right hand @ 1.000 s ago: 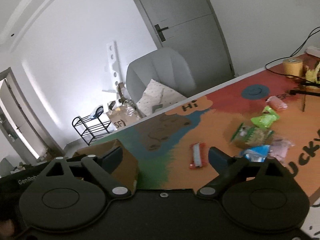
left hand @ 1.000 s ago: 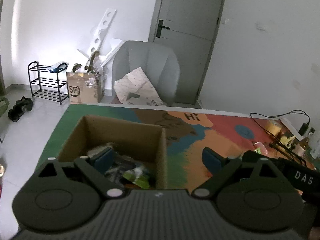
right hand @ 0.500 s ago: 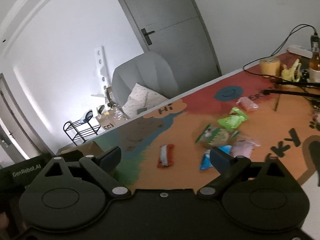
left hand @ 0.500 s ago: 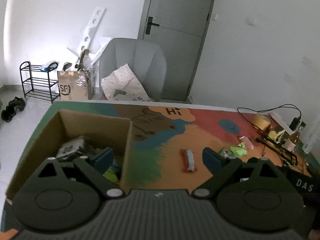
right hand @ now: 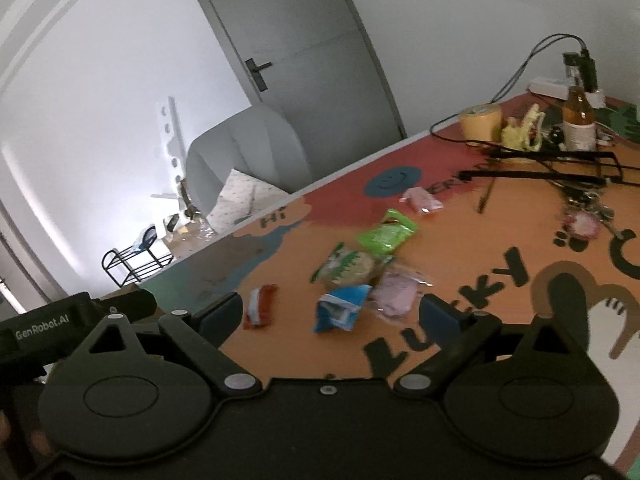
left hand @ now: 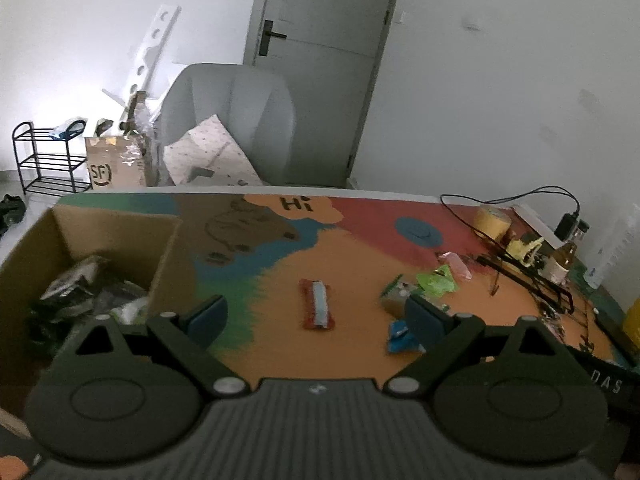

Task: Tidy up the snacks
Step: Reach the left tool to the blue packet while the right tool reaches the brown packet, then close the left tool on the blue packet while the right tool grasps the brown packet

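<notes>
Both our claws hang spread and empty above the bench — the left claw over the red snack bar, the right claw over the blue packet. Just beyond lies a pile: pink packet, biscuit pack, green pouch. The cardboard box with packed snacks sits far left. Because the wrappers touch, we might pinch two together, or a slick one might slip free on the way.

Bare mat between box and snacks
</notes>
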Action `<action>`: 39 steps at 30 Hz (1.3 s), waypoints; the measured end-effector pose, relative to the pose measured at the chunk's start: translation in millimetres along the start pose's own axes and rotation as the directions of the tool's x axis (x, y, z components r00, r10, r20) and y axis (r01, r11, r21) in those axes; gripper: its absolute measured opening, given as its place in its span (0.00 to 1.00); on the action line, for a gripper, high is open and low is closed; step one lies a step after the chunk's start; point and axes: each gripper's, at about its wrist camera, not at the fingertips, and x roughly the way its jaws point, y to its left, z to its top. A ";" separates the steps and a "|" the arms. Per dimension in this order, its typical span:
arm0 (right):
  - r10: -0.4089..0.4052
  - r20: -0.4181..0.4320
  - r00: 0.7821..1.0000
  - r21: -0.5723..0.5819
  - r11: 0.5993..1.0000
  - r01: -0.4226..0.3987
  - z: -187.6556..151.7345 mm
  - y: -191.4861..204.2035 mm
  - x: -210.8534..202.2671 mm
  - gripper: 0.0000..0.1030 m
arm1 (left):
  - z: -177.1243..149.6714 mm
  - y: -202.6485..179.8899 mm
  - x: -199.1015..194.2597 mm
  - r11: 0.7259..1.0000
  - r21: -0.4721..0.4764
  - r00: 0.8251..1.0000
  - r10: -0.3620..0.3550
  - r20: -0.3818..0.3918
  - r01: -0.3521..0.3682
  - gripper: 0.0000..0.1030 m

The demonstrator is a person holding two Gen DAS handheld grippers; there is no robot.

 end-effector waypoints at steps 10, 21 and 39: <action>-0.056 -0.006 0.998 0.025 0.998 0.056 -2.1 -28.6 3.7 0.90 | -5.0 -22.2 24.1 0.998 0.014 0.998 -0.057 -0.033 0.057 0.92; -0.075 -0.035 0.997 0.097 0.992 0.078 -6.6 -54.3 26.2 0.75 | -15.5 -46.9 71.8 0.994 0.041 0.989 -0.092 -0.118 0.097 0.90; -0.058 -0.098 0.994 0.166 0.983 0.074 -11.4 -84.5 56.6 0.57 | -28.3 -71.1 128.7 0.991 0.048 0.976 -0.114 -0.183 0.125 0.71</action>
